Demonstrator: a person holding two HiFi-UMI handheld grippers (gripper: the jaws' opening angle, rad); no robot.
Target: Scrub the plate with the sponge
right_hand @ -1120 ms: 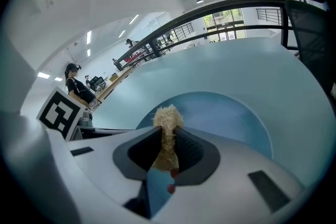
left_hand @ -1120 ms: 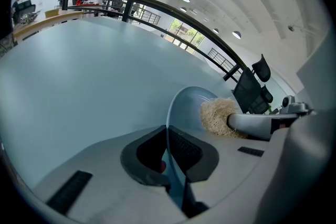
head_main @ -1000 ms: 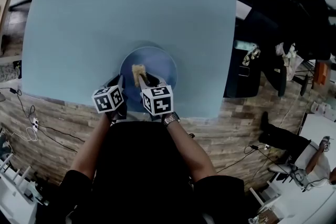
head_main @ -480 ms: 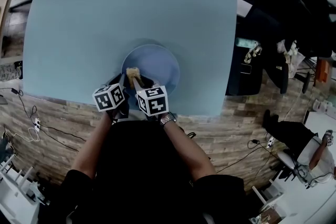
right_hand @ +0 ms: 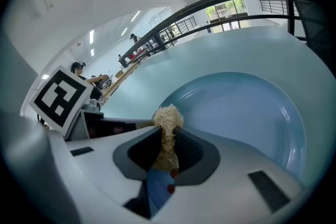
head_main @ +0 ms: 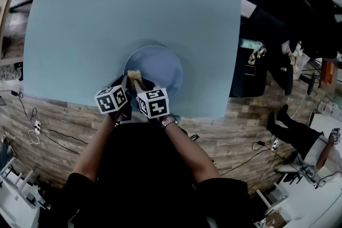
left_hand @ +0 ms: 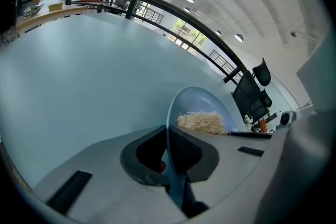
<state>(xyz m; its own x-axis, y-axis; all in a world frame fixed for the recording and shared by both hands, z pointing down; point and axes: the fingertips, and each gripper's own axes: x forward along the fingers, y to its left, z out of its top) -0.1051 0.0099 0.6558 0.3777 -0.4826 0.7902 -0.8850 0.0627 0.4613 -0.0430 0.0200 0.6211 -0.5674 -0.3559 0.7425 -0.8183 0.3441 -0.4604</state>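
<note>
Currently, the plate, a round pale blue dish with a raised rim, lies on the light blue table close to the table's near edge, directly ahead of the person.

Left gripper: the jaws are closed down on the plate's near-left rim. The rim runs edge-on between the two dark pads, and the dish spreads out beyond them.

Right gripper: the jaws are clamped on the sponge, a straw-coloured fibrous pad. The pad is pinched narrow between the pads, and its frayed end protrudes past the fingertips.

Position of the sponge: over the near-left part of the plate, just inside the rim and just beside the left gripper's hold. The free end appears to rest on the plate's surface, though no view shows the contact point clearly.

Contents of the plate: the sponge's end only, with the wide smooth basin extending to its right.

Both grippers sit side by side at the plate's near edge, their marker cubes almost touching. Off the table's right side, on the wood-pattern floor, stand dark chairs.
</note>
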